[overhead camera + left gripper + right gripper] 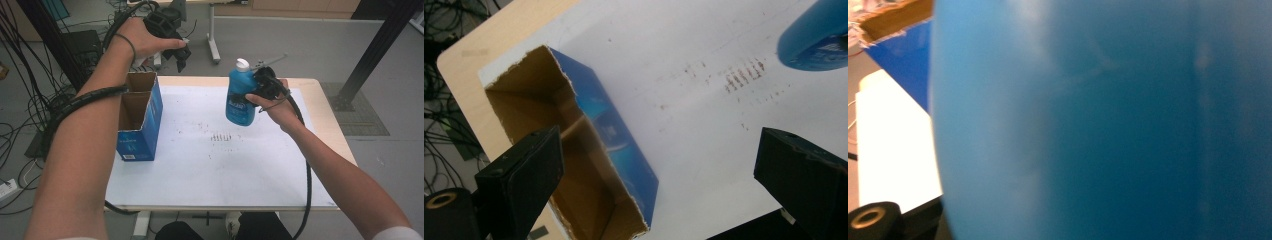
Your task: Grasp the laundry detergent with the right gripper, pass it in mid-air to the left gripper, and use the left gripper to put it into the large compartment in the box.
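A blue bottle [239, 97] with a white cap hangs upright above the table's middle, my right gripper [261, 85] shut on its side. The bottle's blue wall [1098, 120] stands right against the right gripper view's camera and hides the jaws. An open-topped blue cardboard box [140, 117] stands at the table's left edge. My left gripper [182, 54] is held high over the far left corner, above and beyond the box. Its jaws stand wide apart with nothing between them [659, 172], looking down into the box [589, 150]; the bottle's base [819, 40] shows at the upper right.
A white sheet [210, 170] with small brown marks [220, 136] covers the wooden table [325, 115]. Cables [20, 115] lie on the floor to the left. A black post [380, 45] rises at the back right, and a grey table leg [214, 37] stands behind.
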The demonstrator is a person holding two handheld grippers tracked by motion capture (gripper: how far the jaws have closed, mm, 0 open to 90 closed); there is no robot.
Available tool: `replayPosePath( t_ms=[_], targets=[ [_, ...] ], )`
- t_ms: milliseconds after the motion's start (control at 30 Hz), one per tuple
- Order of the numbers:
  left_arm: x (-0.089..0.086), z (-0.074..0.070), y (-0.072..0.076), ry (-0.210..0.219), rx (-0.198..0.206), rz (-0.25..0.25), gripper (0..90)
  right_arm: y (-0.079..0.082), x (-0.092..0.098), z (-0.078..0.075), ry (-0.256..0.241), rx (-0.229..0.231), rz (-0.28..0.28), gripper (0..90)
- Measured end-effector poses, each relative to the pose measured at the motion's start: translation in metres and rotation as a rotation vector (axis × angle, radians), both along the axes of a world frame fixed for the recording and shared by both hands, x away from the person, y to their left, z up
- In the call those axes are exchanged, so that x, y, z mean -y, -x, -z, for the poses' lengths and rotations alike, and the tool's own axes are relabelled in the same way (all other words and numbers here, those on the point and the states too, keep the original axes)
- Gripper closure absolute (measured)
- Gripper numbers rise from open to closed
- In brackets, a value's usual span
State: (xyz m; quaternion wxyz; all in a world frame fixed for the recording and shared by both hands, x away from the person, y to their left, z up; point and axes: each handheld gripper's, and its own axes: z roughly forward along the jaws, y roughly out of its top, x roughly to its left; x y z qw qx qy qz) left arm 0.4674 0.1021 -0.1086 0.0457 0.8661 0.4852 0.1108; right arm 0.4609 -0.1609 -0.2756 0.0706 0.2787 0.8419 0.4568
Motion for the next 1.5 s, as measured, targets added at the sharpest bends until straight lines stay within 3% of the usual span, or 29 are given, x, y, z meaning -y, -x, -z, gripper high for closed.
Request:
replayPosePath(
  t_ms=[33,167,433,467,600,633,767,1000,1133,1500],
  targets=[
    [0.0,-0.003,0.0,-0.015,0.001,0.01,6.3,-0.001,-0.006,-0.001,-0.003,-0.003,-0.019,44.7],
    [0.0,-0.019,0.003,-0.01,0.028,0.053,6.3,-0.006,-0.033,-0.004,-0.004,-0.024,-0.082,44.7],
    [0.002,-0.034,0.002,0.005,0.04,0.123,6.3,-0.02,-0.069,-0.007,0.013,-0.012,-0.181,44.6],
    [0.004,-0.036,0.001,0.012,0.046,0.153,6.3,-0.024,-0.076,-0.007,0.004,-0.013,-0.204,44.6],
    [0.008,-0.036,0.0,0.016,0.041,0.189,6.3,-0.029,-0.087,-0.003,-0.003,-0.009,-0.255,44.5],
    [0.012,-0.033,0.0,0.012,0.037,0.221,6.3,-0.03,-0.093,0.0,-0.004,-0.006,-0.289,44.5],
    [0.018,-0.028,0.0,0.012,0.03,0.268,6.4,-0.032,-0.099,0.007,-0.011,-0.006,-0.336,44.4],
    [0.026,-0.019,0.001,-0.016,0.011,0.337,6.6,-0.034,-0.109,0.013,-0.041,0.002,-0.394,44.4],
    [0.027,-0.017,0.002,-0.028,0.008,0.365,6.7,-0.033,-0.111,0.015,-0.029,0.016,-0.432,44.4],
    [0.039,-0.008,0.009,-0.059,-0.069,0.471,6.5,-0.025,-0.115,0.015,-0.047,0.026,-0.542,44.3]
  ],
)
